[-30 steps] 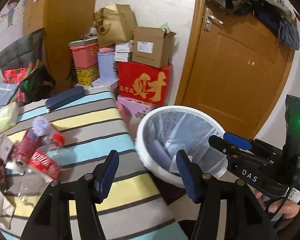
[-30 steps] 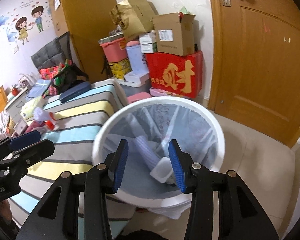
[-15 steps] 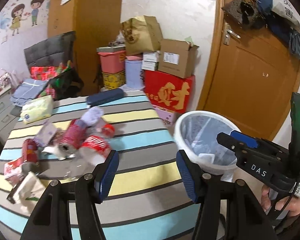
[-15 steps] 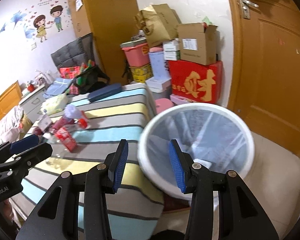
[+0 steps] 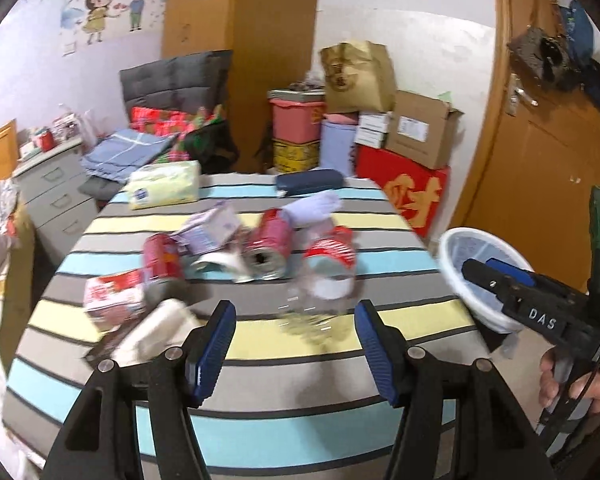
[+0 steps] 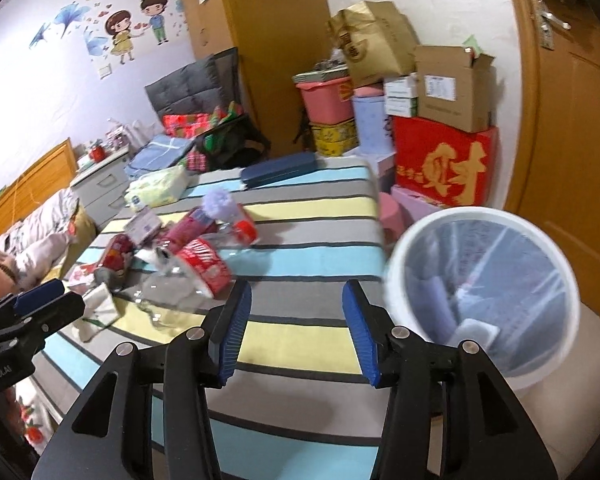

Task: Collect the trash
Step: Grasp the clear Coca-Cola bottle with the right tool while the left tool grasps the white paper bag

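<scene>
The clear plastic bottle [image 5: 324, 280] lies mid-table, straight ahead of the left gripper [image 5: 296, 354], neck pointing away; its jaws gape empty. The right gripper [image 6: 296, 334], jaws just widened and empty, sits nearer the bin [image 6: 396, 264] off the table's right edge.

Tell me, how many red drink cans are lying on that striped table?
2, as far as shows: one can left in the pile, another can beside it at the middle, open end forward. Others may hide under the trash.
</scene>
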`<state>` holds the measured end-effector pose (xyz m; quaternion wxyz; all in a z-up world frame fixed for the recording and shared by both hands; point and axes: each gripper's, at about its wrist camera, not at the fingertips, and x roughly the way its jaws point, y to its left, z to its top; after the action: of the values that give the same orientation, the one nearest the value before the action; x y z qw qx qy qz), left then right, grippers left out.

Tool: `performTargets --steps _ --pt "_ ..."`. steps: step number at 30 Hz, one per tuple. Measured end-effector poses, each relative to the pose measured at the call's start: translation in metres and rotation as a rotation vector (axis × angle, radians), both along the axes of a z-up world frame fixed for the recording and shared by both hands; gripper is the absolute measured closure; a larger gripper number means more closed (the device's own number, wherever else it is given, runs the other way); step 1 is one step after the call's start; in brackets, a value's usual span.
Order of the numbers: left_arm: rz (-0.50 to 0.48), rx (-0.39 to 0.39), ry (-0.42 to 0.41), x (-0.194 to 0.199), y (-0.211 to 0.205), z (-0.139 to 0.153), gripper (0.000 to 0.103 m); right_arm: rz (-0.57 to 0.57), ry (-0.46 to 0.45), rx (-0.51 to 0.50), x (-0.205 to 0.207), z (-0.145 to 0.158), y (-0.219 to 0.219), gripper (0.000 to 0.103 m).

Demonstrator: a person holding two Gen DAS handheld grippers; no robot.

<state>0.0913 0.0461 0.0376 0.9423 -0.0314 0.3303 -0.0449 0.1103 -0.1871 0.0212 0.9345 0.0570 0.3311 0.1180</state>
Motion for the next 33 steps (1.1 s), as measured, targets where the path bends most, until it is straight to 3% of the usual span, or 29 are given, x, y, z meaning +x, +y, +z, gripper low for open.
performTargets --steps 5,9,19,24,28,33 --pt "0.057 0.0 0.007 -0.008 0.035 -0.006 0.041 0.033 0.033 0.02 0.004 -0.004 0.024 0.053" --pt "0.11 -0.012 0.03 -0.011 0.064 -0.014 0.04 0.067 0.057 0.058 0.008 -0.007 0.041 0.043" --pt "0.163 -0.016 0.085 -0.008 0.111 -0.038 0.039 0.072 0.118 0.056 0.03 -0.013 0.08 0.043" --pt "0.16 -0.061 0.125 0.004 0.125 -0.053 0.039 0.039 0.176 0.047 0.044 -0.02 0.09 0.042" --pt "0.129 -0.036 0.137 0.012 0.121 -0.061 0.039 0.012 0.19 0.034 0.05 -0.022 0.095 0.033" --pt "0.102 -0.013 0.147 0.021 0.114 -0.064 0.039 -0.001 0.233 -0.023 0.06 -0.023 0.103 0.031"
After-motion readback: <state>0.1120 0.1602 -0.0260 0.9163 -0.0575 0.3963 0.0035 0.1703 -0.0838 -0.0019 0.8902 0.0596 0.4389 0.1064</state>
